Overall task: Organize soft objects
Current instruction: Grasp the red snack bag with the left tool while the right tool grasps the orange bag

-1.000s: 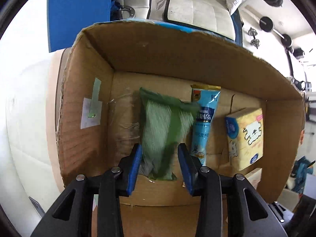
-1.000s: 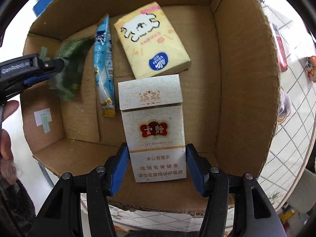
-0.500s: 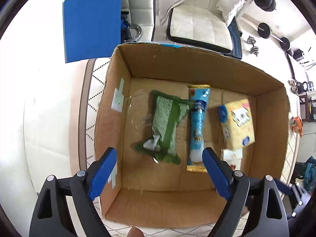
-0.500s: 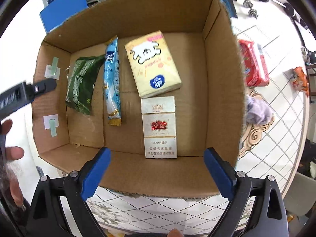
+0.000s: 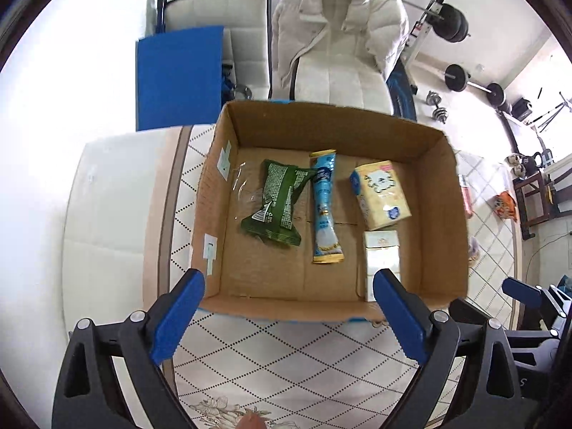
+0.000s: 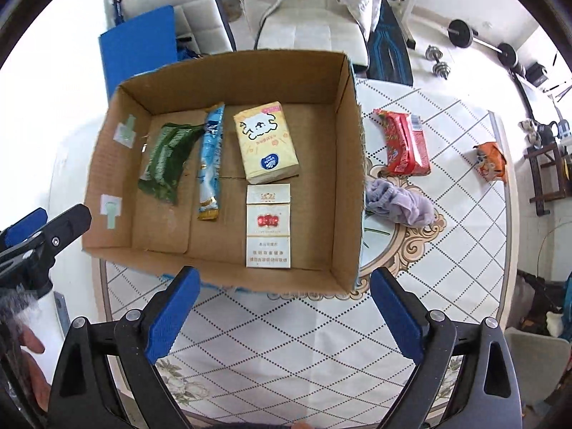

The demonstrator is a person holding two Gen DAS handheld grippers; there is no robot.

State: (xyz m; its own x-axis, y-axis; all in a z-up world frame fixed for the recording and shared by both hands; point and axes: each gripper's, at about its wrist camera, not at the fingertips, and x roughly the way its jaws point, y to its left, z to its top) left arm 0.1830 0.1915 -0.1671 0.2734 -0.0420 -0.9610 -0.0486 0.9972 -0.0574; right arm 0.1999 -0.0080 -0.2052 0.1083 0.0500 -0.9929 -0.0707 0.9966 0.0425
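A cardboard box (image 5: pixel 443 214) (image 6: pixel 346 178) stands on the table. Inside lie a green snack bag (image 5: pixel 277 203) (image 6: pixel 166 159), a blue tube sachet (image 5: pixel 323 207) (image 6: pixel 211 159), a yellow tissue pack (image 5: pixel 380 195) (image 6: pixel 266 143) and a white cigarette pack (image 5: pixel 380 254) (image 6: pixel 268 227). My left gripper (image 5: pixel 289 307) is open and empty above the box's near wall. My right gripper (image 6: pixel 284 304) is open and empty, also in front of the box. To the right of the box lie a red packet (image 6: pixel 404 143), a lilac cloth (image 6: pixel 400 203) and an orange packet (image 6: pixel 491 161).
The table (image 6: pixel 286 339) has a diamond-pattern top. A white chair with a puffy jacket (image 5: pixel 339 43) and a blue panel (image 5: pixel 178 75) stand behind the box. Dumbbells (image 6: pixel 439 60) lie on the floor at the back right.
Both grippers opened and let go: the left released the green bag, the right released the cigarette pack. Both then pulled up and back out of the box.
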